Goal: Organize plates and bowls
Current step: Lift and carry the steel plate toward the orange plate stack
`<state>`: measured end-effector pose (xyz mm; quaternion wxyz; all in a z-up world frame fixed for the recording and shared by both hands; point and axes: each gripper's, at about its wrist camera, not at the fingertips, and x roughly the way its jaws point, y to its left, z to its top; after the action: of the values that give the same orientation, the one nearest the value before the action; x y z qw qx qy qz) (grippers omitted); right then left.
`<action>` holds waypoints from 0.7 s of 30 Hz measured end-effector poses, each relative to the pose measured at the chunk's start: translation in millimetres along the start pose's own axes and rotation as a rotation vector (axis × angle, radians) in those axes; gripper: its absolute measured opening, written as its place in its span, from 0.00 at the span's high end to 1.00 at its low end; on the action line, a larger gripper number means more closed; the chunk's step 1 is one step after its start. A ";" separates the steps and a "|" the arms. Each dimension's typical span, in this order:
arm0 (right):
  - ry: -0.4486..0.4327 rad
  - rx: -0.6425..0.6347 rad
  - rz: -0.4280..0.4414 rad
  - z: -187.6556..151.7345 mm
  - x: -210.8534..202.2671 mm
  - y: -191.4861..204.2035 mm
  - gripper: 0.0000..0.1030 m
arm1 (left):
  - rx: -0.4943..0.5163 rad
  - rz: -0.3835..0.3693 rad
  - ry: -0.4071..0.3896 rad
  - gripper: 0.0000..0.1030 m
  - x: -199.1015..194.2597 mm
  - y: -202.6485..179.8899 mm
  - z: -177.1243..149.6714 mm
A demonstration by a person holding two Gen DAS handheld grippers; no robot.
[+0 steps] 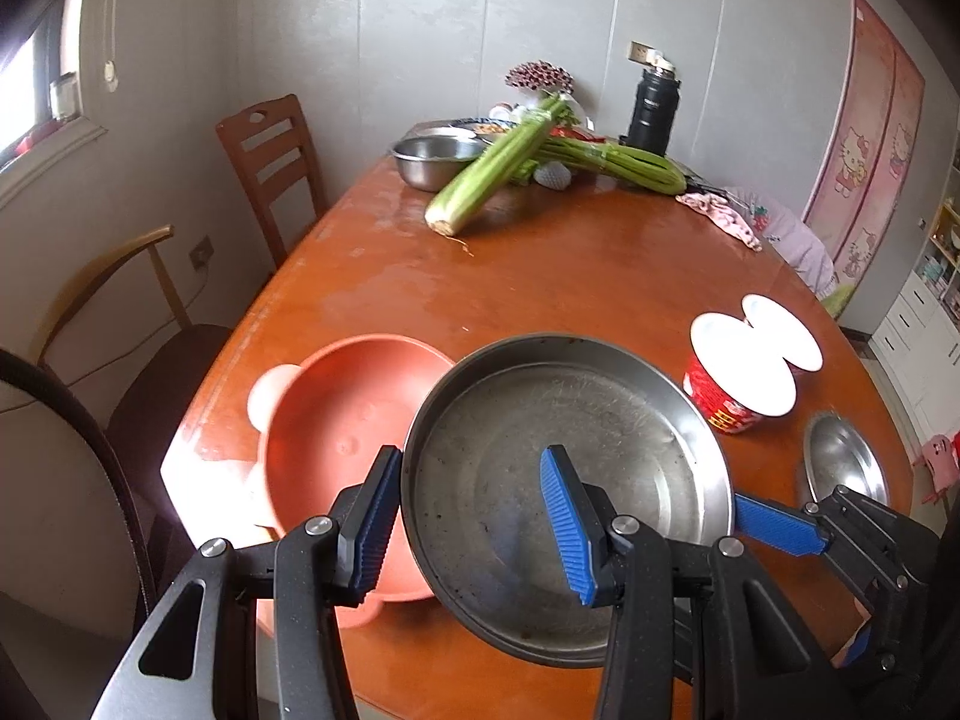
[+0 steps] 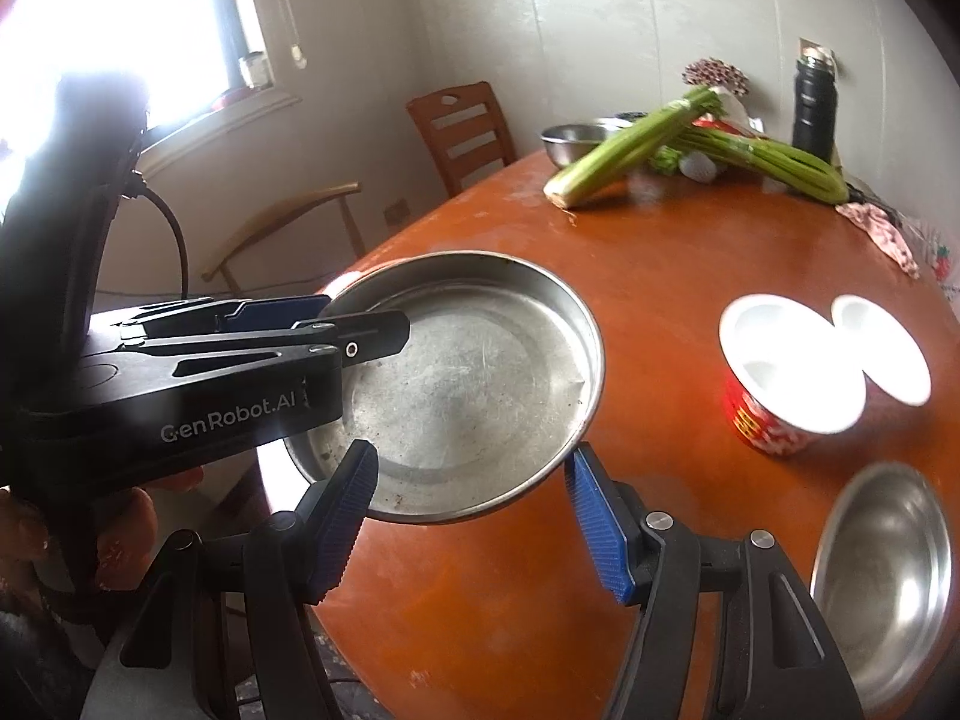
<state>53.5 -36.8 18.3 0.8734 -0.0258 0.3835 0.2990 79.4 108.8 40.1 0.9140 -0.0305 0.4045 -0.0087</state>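
A wide, shallow steel pan [image 1: 570,468] hangs tilted above the table's near edge. My left gripper [image 1: 474,516] is shut on its left rim, one pad outside the wall and one inside. The right wrist view shows that left gripper [image 2: 354,318] from the side, clamped on the pan [image 2: 468,384]. My right gripper [image 2: 468,522] stands open just in front of the pan's near rim. One of its fingers [image 1: 777,527] reaches the pan's right rim; I cannot tell if it touches. An orange plastic bowl [image 1: 336,420] sits on the table, partly under the pan.
A red-and-white bowl [image 2: 786,372] holds a second white bowl [image 2: 882,348] tilted behind it. A small steel bowl [image 2: 888,576] sits at the near right. Celery [image 1: 498,168], a steel bowl [image 1: 435,159], a black flask [image 1: 654,108] and a cloth [image 1: 723,213] crowd the far end. Chairs [image 1: 270,168] stand left.
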 end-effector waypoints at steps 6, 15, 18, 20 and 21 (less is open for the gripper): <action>-0.022 -0.042 0.025 20.1 7.1 16.2 0.34 | -0.027 0.039 -0.015 0.55 -4.0 22.0 7.9; -0.028 -0.092 0.050 42.6 28.0 36.2 0.34 | -0.086 0.060 -0.009 0.55 2.2 56.8 10.1; -0.010 -0.095 0.055 42.3 39.0 38.1 0.34 | -0.097 0.060 0.002 0.55 8.6 64.2 8.0; 0.001 -0.095 0.060 42.4 46.8 37.9 0.34 | -0.105 0.058 0.011 0.55 14.2 67.8 6.5; 0.007 -0.094 0.062 42.2 50.3 37.9 0.34 | -0.112 0.057 0.014 0.55 16.1 69.2 5.6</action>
<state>87.1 31.1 20.6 0.8602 -0.0560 0.3727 0.3434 93.7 177.5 27.6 0.9079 -0.0702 0.4115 0.0396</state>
